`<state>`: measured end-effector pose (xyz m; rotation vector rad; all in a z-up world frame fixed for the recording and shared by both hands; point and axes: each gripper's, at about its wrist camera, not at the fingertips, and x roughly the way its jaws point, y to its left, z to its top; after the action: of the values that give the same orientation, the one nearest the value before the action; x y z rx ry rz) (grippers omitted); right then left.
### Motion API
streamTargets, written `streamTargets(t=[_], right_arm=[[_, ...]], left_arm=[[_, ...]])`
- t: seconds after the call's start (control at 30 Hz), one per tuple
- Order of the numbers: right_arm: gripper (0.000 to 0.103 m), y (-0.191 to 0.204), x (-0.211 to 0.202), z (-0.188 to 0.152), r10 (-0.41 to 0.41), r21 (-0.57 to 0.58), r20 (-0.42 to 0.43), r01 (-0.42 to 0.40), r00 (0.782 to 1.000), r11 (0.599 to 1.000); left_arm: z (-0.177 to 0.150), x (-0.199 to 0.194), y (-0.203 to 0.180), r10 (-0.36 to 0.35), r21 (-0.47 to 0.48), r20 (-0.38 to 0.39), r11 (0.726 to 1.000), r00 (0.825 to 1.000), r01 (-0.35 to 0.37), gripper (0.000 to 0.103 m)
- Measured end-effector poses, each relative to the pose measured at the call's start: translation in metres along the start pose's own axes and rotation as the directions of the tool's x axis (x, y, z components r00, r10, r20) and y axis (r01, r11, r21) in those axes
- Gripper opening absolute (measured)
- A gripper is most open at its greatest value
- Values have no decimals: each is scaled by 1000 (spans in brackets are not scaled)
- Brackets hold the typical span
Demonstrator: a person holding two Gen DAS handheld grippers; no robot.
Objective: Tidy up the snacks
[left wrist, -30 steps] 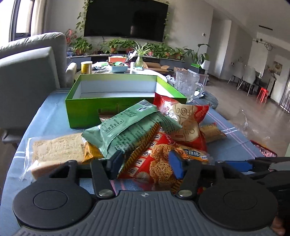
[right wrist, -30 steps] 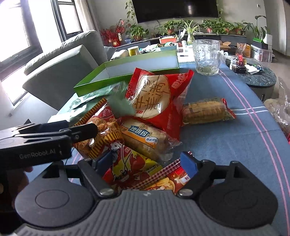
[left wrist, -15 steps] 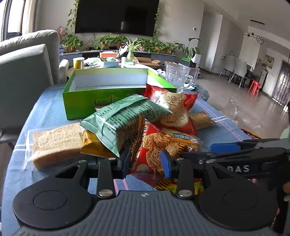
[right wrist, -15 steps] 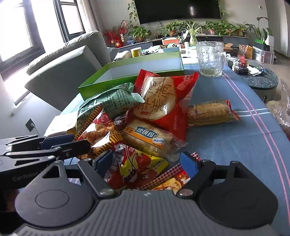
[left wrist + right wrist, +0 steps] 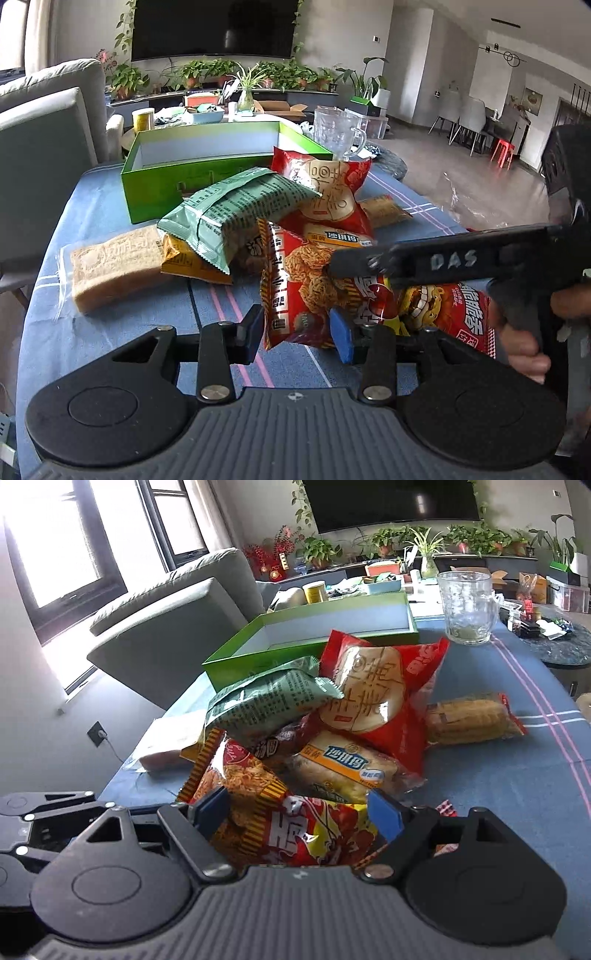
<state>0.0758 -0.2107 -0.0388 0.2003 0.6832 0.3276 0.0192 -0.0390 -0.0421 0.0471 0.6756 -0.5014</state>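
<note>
L gripper (image 5: 297, 330) clamps noodle pack (image 5: 295, 291); only R view shows R gripper (image 5: 297, 812) half-open round it.

Landmark: open box (image 5: 207, 173) on table (image 5: 92, 206), far side. Snack pile (image 5: 295, 229) directly in front of box. Glass mug (image 5: 338, 133) right of box, behind pile. Clear-wrapped biscuit pack (image 5: 110, 258) front-left of box, touching pile's left edge. Corn-shaped pack (image 5: 469, 716) front-right of box, beside pile. Sofa (image 5: 44, 122) left of box, off table.
</note>
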Motion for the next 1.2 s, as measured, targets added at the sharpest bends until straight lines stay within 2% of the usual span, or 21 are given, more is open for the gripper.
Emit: streamTargets(t=[0.13, 0.17, 0.27, 0.3, 0.33, 0.4, 0.5, 0.63, 0.77, 1.07, 1.2], right_arm=[[80, -11, -9, 5, 22, 85, -4, -22, 1000, 996], [80, -15, -11, 5, 40, 111, -6, -39, 999, 993], [80, -19, -14, 6, 85, 158, -12, -82, 996, 984], [80, -19, -14, 5, 85, 162, -13, -82, 996, 983], [81, -18, -14, 5, 79, 161, -15, -76, 997, 984], [80, -18, -12, 4, 72, 167, -23, -67, 997, 984], [80, -20, -11, 2, 81, 184, -34, -74, 996, 980], [80, -22, -12, 2, 76, 188, -33, -69, 997, 980], [80, -21, -11, 0, 82, 193, -39, -73, 996, 979], [80, 8, 10, -9, 153, 144, -117, -136, 981, 980], [81, 14, 22, -12, 126, 150, -141, -105, 982, 983]], left_arm=[[2, 0, 5, 46, -39, 27, 998, 999, -45, 53], [4, 0, 6, 47, -54, 33, 998, 998, -45, 53], [11, 7, 11, 15, -105, 47, 994, 999, -10, 61], [13, 10, 11, 2, -115, 49, 993, 999, 4, 66], [16, 15, 11, -11, -121, 47, 992, 999, 17, 66], [18, 26, 8, -11, -116, 24, 993, 1000, 14, 66], [11, 40, 5, 4, -72, -7, 997, 1000, -5, 47], [6, 30, 16, -16, -135, -6, 991, 1000, 15, 34], [-3, 13, 22, 58, -112, 7, 992, 998, -57, 34], [-13, 1, 40, 61, -191, -6, 980, 998, -61, 36], [-21, -1, 45, 69, -200, -6, 977, 998, -68, 40]])
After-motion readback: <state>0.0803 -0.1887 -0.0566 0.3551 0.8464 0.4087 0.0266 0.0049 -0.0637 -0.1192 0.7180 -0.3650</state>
